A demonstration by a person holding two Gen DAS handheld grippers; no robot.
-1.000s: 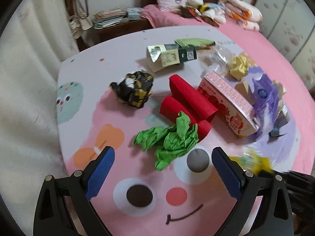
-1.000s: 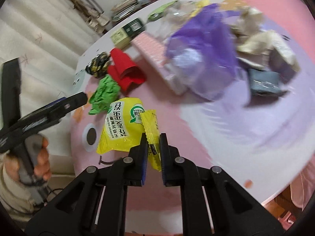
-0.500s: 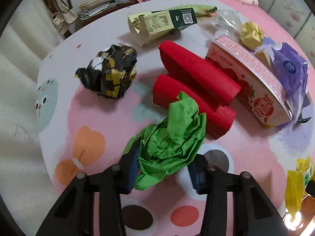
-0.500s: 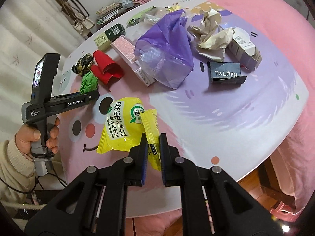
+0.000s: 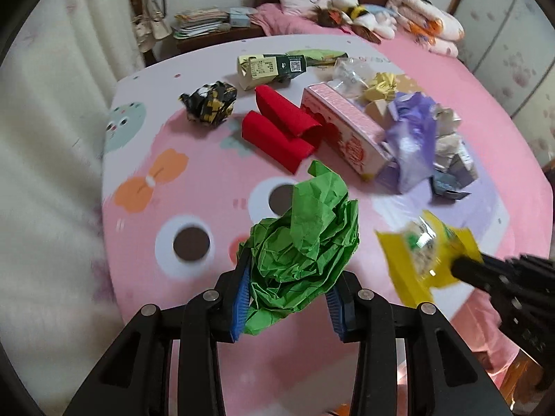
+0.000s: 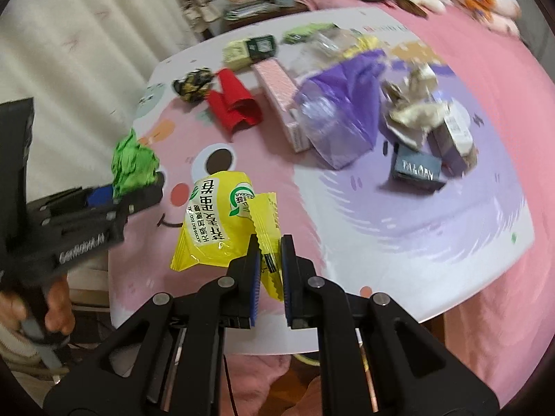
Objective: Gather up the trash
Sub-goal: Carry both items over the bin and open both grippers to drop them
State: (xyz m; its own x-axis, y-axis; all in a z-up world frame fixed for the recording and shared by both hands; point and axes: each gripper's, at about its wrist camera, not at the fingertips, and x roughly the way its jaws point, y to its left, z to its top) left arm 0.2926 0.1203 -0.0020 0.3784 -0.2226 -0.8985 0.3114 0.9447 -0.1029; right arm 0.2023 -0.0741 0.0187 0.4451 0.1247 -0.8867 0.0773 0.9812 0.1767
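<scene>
Now left hand-held gripper (image 5: 288, 298) clenched on green paper wad (image 5: 301, 249); right hand-held gripper (image 6: 269, 263) grasping yellow wrapper (image 6: 222, 222) near table edge (image 6: 381, 329).

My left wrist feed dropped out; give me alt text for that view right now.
The left gripper is shut on a crumpled green paper ball held above a pink cartoon tablecloth. Beyond lie red paper rolls, a pink carton and a purple bag; at right, the right gripper holds a yellow wrapper.
</scene>
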